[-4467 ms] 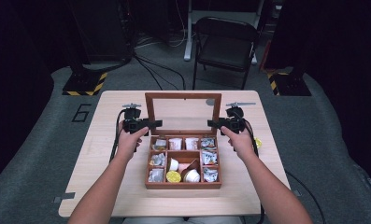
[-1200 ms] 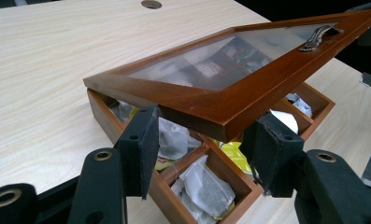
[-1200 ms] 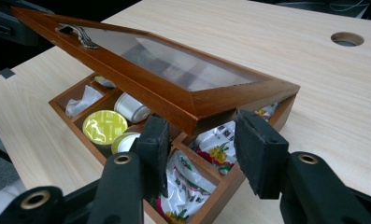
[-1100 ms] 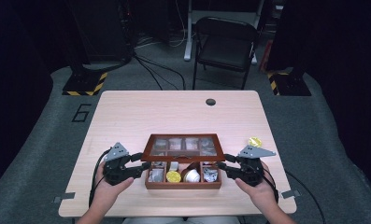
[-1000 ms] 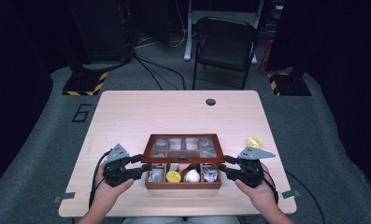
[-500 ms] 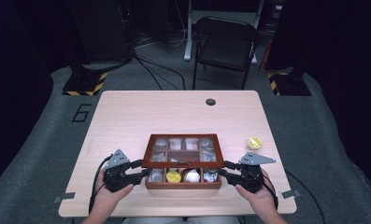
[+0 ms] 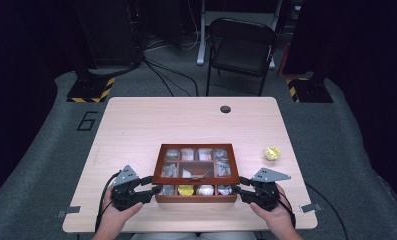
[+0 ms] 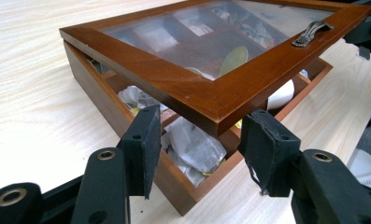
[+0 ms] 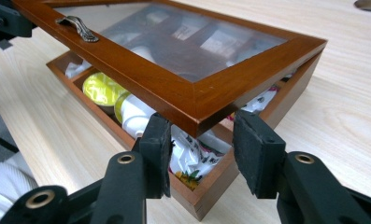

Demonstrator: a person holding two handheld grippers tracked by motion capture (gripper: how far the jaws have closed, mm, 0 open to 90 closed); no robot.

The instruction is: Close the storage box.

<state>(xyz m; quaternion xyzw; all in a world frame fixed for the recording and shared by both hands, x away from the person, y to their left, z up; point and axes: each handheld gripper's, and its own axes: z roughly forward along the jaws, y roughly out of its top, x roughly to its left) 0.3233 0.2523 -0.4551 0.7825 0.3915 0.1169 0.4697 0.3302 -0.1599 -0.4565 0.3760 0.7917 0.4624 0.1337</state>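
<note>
While both grippers — left gripper point(image 7: 155, 189), right gripper point(image 7: 236, 189) — pinch the glass lid's point(image 7: 196, 162) front corners, half-lowered over the wooden box point(image 7: 196, 198) at the table's point(image 7: 136, 130) near edge, uneven lowering could slip it — slamming shut.

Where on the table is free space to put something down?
The far half of the table, beyond the wooden box, is bare except a dark round hole. Left of the box is free. The near edge is crowded.
</note>
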